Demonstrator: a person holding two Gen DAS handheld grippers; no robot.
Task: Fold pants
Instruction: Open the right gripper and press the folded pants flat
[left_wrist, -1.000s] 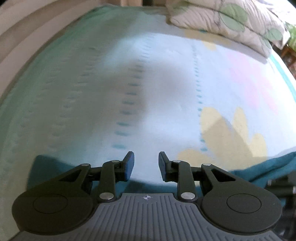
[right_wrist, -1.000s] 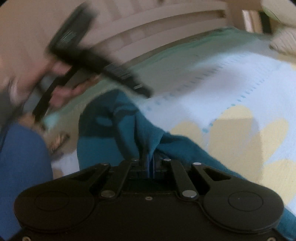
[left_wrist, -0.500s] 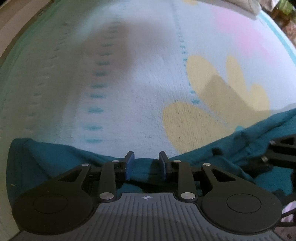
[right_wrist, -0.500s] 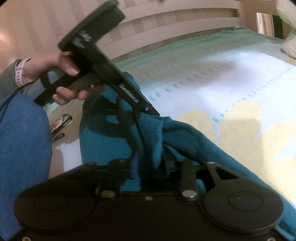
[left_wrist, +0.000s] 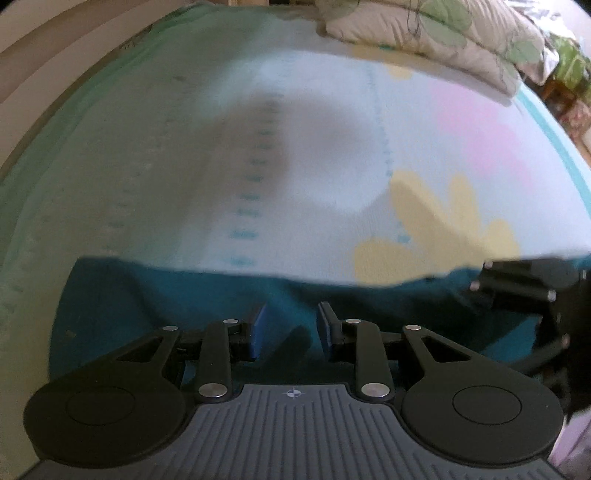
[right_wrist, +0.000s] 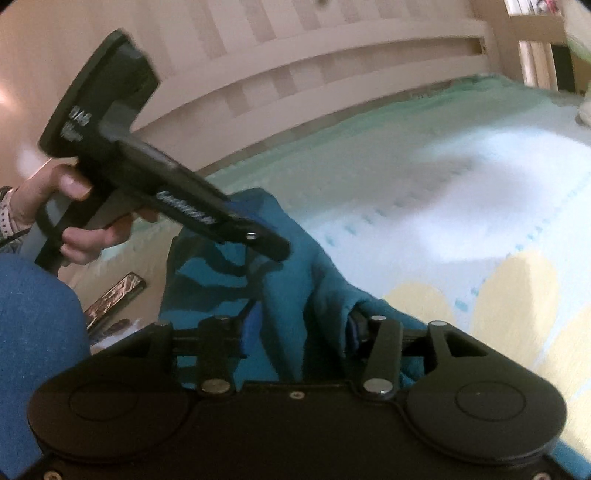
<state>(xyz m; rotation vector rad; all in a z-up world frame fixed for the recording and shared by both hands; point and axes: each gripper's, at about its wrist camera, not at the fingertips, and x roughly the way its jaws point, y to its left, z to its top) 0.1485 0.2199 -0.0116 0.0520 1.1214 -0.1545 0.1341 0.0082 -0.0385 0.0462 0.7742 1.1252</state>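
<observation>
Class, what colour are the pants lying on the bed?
Teal blue. The pants show best in the left wrist view.

pants (left_wrist: 184, 299) on bed (left_wrist: 332, 155), pillow (left_wrist: 436, 33) behind

We're in a home bedroom here: a wide bed (left_wrist: 332, 155) under a pale flowered blanket (left_wrist: 436, 221), leaf-print pillows (left_wrist: 436, 33) stacked at its far end, and a slatted wooden bed frame (right_wrist: 332, 70) running alongside.

One pants (left_wrist: 221, 295), two grippers — perhaps two pillows (left_wrist: 424, 33).
</observation>
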